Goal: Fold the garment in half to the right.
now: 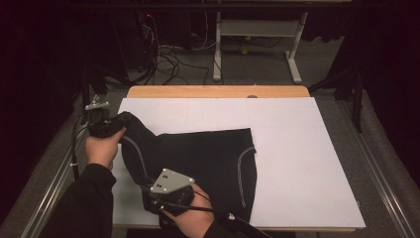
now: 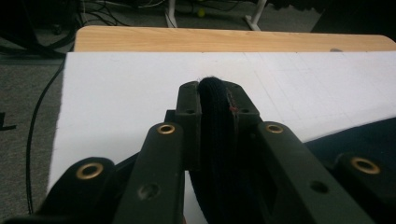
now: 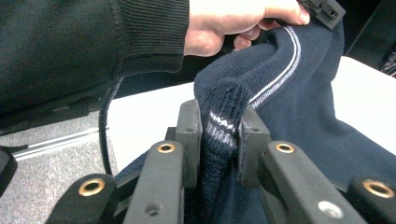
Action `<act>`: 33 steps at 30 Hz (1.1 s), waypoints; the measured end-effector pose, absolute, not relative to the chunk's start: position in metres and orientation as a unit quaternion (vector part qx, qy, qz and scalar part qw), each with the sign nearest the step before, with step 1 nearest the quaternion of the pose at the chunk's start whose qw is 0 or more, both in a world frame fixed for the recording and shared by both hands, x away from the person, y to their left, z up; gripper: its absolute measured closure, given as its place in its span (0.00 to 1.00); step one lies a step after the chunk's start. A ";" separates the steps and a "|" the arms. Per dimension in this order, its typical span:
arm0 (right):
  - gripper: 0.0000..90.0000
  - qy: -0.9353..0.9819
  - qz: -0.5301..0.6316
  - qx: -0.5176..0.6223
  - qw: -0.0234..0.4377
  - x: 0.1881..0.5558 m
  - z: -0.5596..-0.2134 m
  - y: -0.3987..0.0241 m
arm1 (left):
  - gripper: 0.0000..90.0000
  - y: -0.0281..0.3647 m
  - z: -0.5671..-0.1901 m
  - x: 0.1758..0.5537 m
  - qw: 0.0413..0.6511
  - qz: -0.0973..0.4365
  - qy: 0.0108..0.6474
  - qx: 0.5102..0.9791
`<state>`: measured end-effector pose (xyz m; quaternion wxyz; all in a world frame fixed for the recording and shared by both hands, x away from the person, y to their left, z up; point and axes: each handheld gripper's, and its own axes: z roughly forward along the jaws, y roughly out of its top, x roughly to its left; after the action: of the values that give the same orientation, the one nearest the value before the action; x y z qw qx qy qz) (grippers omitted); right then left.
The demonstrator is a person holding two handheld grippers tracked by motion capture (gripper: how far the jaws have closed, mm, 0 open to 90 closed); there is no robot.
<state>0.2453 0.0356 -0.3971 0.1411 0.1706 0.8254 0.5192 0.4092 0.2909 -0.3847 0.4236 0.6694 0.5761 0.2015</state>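
knitwear like that dark sweater [image 1: 208, 158] looked soft and floppy; left gripper [image 2: 212, 100] and right gripper [image 3: 217, 126] each pinched its bunched edge.

Left claw [image 2: 217, 100], right claw [image 3: 219, 126] — both clamped.

This looks like a lab or recording studio. Black curtains [image 1: 29, 74] hang around a wooden worktop [image 1: 218, 91] covered by a white board [image 1: 297, 163]. Loose cables [image 1: 168, 62] sprawl over grey carpet [image 1: 257, 67] behind it, beside a white metal desk frame [image 1: 257, 29].
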 end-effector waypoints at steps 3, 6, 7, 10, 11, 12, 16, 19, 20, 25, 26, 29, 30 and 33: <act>0.84 0.819 0.525 0.179 0.147 0.247 -0.399 0.022 | 0.83 0.274 -0.386 0.416 0.415 0.198 0.572 0.679; 0.84 0.810 0.532 0.194 0.152 0.247 -0.403 0.003 | 0.83 0.252 -0.386 0.422 0.408 0.197 0.562 0.692; 0.84 0.808 0.533 0.199 0.153 0.247 -0.404 -0.003 | 0.83 0.245 -0.386 0.423 0.410 0.195 0.560 0.693; 0.84 0.806 0.531 0.207 0.160 0.247 -0.408 -0.020 | 0.83 0.226 -0.384 0.426 0.411 0.195 0.550 0.700; 0.84 0.806 0.529 0.209 0.165 0.245 -0.409 -0.026 | 0.83 0.220 -0.383 0.426 0.413 0.196 0.546 0.702; 0.84 0.806 0.526 0.208 0.172 0.245 -0.409 -0.032 | 0.83 0.215 -0.383 0.425 0.415 0.197 0.542 0.703; 0.84 0.805 0.520 0.222 0.180 0.242 -0.411 -0.057 | 0.83 0.196 -0.383 0.425 0.419 0.197 0.534 0.707; 0.84 0.805 0.515 0.226 0.185 0.240 -0.413 -0.069 | 0.83 0.182 -0.382 0.425 0.420 0.198 0.529 0.711; 0.84 0.805 0.515 0.227 0.188 0.239 -0.414 -0.073 | 0.83 0.178 -0.381 0.425 0.420 0.199 0.527 0.711; 0.84 0.805 0.512 0.230 0.191 0.235 -0.421 -0.085 | 0.83 0.156 -0.377 0.427 0.421 0.200 0.512 0.721; 0.84 0.805 0.511 0.233 0.191 0.234 -0.423 -0.088 | 0.82 0.153 -0.377 0.428 0.422 0.200 0.510 0.722; 0.84 0.805 0.508 0.239 0.190 0.233 -0.426 -0.095 | 0.82 0.142 -0.376 0.430 0.421 0.198 0.504 0.728; 0.84 0.805 0.507 0.241 0.190 0.232 -0.427 -0.097 | 0.82 0.138 -0.375 0.431 0.421 0.197 0.502 0.729; 0.84 0.805 0.505 0.245 0.193 0.230 -0.429 -0.104 | 0.82 0.126 -0.375 0.432 0.424 0.194 0.493 0.734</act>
<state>0.2303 -0.1044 -0.4287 0.1926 0.2445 0.8051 0.5049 0.4321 0.1257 -0.3747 0.4237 0.7345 0.4932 0.1943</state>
